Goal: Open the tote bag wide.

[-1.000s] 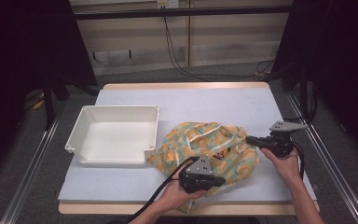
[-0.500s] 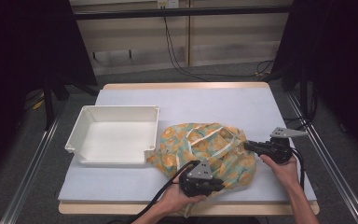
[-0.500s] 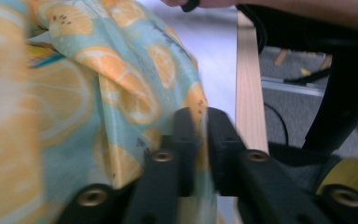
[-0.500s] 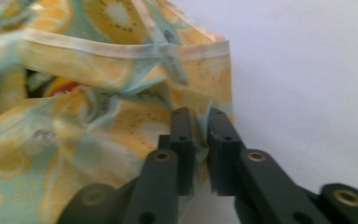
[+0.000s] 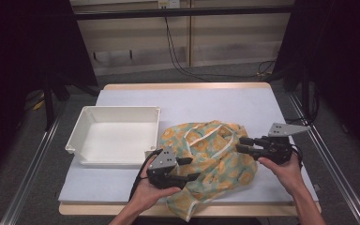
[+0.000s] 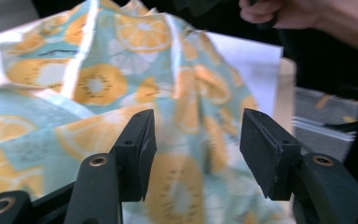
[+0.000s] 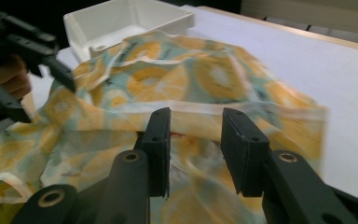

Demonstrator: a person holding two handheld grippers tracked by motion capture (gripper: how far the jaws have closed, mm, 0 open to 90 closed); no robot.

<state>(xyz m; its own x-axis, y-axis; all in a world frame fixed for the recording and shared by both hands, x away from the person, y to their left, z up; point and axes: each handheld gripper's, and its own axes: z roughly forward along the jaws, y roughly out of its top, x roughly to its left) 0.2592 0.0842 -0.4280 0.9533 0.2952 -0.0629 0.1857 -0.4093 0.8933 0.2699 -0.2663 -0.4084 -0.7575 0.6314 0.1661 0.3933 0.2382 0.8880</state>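
Note:
A thin cloth (image 5: 211, 159) printed with orange and lemon slices lies crumpled on the near right of the white mat. My left gripper (image 5: 194, 168) sits at its near-left edge, pointing right. Its jaws have just been opening and stand apart above the cloth (image 6: 121, 70), pressing on nothing. My right gripper (image 5: 240, 144) is at the cloth's right edge, pointing left. Its jaws have also just been opening, and the cloth's pale hem (image 7: 196, 119) shows loose between them. In the right gripper view the left gripper (image 7: 42, 70) shows at the far left.
An empty white plastic tray (image 5: 122, 108) stands left of the cloth, almost touching it; it also shows as the tray (image 7: 135, 18) behind the cloth. The white mat (image 5: 206, 101) covers the wooden table, bare toward the back. Metal rails run along both sides.
Both grippers were shut on the cloth a second ago; now their jaws stand apart and the cloth has dropped onto the mat. The left gripper has drawn back to the left.

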